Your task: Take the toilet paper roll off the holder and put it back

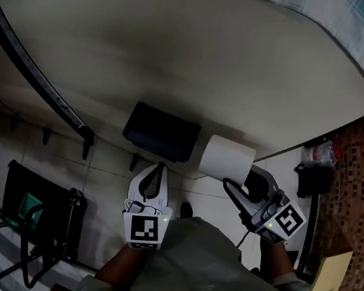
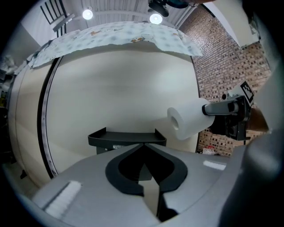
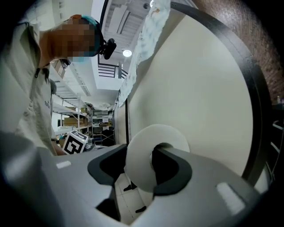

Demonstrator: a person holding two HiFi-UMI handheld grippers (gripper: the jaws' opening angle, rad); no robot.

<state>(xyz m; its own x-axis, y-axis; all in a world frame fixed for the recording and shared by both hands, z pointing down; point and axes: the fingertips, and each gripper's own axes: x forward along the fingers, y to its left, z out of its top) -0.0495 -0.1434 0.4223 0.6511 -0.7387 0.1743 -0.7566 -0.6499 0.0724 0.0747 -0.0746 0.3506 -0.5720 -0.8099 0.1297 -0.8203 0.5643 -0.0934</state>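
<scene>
My right gripper (image 1: 242, 180) pinched the toilet paper roll (image 1: 226, 158) — soft wall could slip; left gripper (image 1: 161, 170) pressed together.

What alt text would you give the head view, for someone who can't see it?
The right gripper holds a white toilet paper roll, off and just right of a black holder mounted on a cream wall. The left gripper, shut and empty, points toward the holder.
</scene>
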